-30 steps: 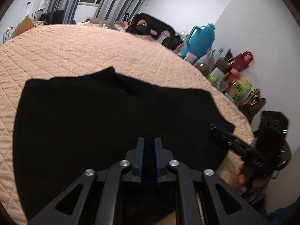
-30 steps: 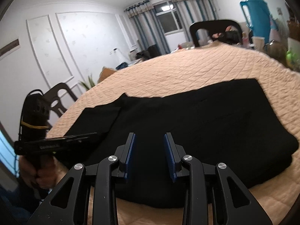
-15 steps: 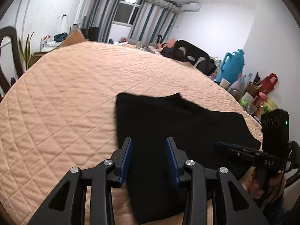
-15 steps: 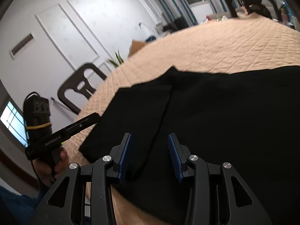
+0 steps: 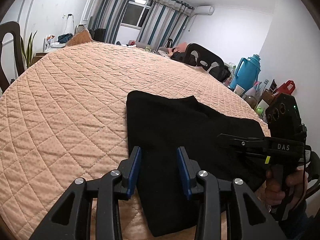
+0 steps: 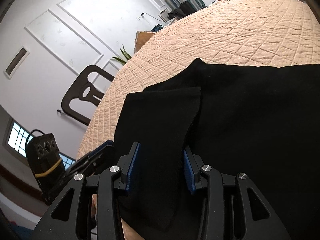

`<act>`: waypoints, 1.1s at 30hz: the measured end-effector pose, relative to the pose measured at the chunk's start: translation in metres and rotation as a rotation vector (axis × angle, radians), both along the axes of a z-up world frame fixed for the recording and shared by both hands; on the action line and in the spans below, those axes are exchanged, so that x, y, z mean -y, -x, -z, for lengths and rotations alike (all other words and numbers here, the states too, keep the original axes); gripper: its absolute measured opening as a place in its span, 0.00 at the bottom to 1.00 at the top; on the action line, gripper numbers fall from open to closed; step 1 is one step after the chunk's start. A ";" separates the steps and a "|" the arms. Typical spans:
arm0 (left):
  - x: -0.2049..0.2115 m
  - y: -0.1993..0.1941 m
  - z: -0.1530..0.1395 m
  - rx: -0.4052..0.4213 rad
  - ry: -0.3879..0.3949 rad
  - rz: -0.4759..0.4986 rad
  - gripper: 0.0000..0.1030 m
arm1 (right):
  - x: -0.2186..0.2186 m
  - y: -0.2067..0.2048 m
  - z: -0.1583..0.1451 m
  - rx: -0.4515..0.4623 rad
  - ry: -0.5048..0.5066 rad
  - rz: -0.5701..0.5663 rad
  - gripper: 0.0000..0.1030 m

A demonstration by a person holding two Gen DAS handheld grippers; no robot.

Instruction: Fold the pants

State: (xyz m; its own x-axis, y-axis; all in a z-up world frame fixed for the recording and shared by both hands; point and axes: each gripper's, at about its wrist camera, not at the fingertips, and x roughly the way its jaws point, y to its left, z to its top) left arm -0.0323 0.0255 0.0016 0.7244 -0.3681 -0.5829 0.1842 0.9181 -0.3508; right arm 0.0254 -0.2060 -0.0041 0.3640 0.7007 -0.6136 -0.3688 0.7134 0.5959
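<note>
Black pants [image 5: 180, 124] lie folded on the peach quilted table cover [image 5: 70, 100], near its front edge. My left gripper [image 5: 159, 152] stands open just over the pants' left edge, its blue pads clear of the cloth. To the right, a hand holds my right gripper [image 5: 220, 138] low over the far side of the pants. In the right wrist view the pants [image 6: 250, 110] fill the lower right, and a loose flap lies on top. My right gripper [image 6: 161, 148] is open over that flap, its pads apart. The left gripper [image 6: 108, 143] shows at lower left.
A blue thermos [image 5: 248, 72], bottles and a red bag crowd the table's right side. A dark chair [image 5: 204, 60] stands behind the table, another chair [image 6: 84, 98] at its left edge. The quilted cover [image 6: 240, 24] stretches bare beyond the pants.
My left gripper let go of the pants, opened and swung to their left edge. My right gripper opened wider and swung left toward the flap.
</note>
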 end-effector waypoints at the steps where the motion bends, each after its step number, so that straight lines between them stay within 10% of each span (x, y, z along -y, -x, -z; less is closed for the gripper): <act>1: 0.000 0.000 0.000 0.001 -0.001 0.000 0.38 | -0.004 0.000 0.000 0.012 0.015 -0.006 0.32; 4: 0.000 -0.001 -0.002 -0.002 -0.005 -0.001 0.38 | -0.008 -0.005 0.008 -0.016 0.017 -0.019 0.03; 14: 0.010 0.004 -0.016 0.010 -0.002 0.026 0.38 | 0.049 0.008 -0.028 0.094 -0.020 0.105 0.03; 33: 0.046 -0.041 -0.022 -0.002 -0.070 0.117 0.38 | 0.081 -0.042 0.007 -0.136 -0.098 0.166 0.17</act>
State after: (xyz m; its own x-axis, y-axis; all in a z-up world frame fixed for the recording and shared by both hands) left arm 0.0090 -0.0204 0.0237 0.6774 -0.4086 -0.6117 0.2911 0.9125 -0.2872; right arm 0.0676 -0.2866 -0.0107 0.3980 0.6969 -0.5966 -0.1628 0.6936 0.7017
